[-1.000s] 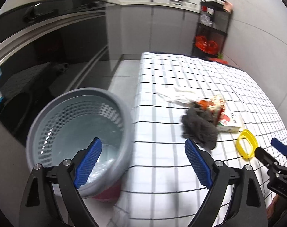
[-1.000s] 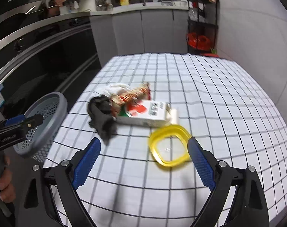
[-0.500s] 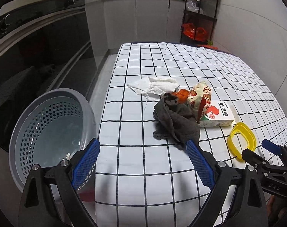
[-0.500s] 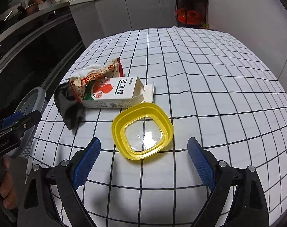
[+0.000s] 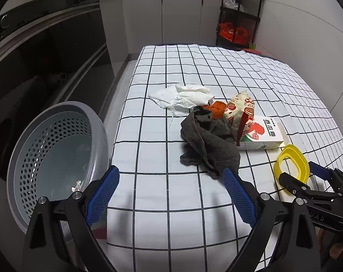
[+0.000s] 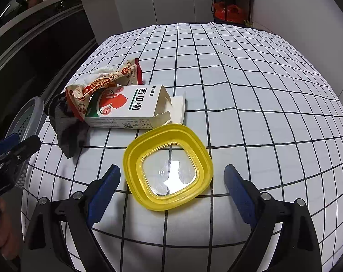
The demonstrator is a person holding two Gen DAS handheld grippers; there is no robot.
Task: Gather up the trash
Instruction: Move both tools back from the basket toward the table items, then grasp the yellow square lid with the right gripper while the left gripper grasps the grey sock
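Hovering low over the checked tablecloth (image 6: 250, 72), your right gripper (image 6: 171, 189) has its jaws spread wide and empty, and the yellow lid (image 6: 168, 166) lies flat on the cloth between the blue pads (image 6: 104, 187), touched by neither. Judge it light and stiff: a moulded rim around a clear centre panel, likely slick. Flat as it sits, there is little edge to bite, so take the raised yellow rim on the near side, one pad above and one under, or tip it up first (the clear middle offers nothing to pinch). Your left gripper (image 5: 171, 191) is equally wide open and empty, pointed at the grey rag (image 5: 208, 145), which slumps just beyond its right pad; soft and limp, it should bunch wherever you close on it. Behind the rag sit the snack wrapper (image 5: 240, 113), crinkly and light, and the white carton (image 6: 135, 108), open at one end and likely to crush, so grip it across the closed body. A crumpled white tissue (image 5: 185, 96) lies further back. The grey perforated bin (image 5: 56, 156) stands off the table's left edge, tilted toward you, with a small white scrap inside.
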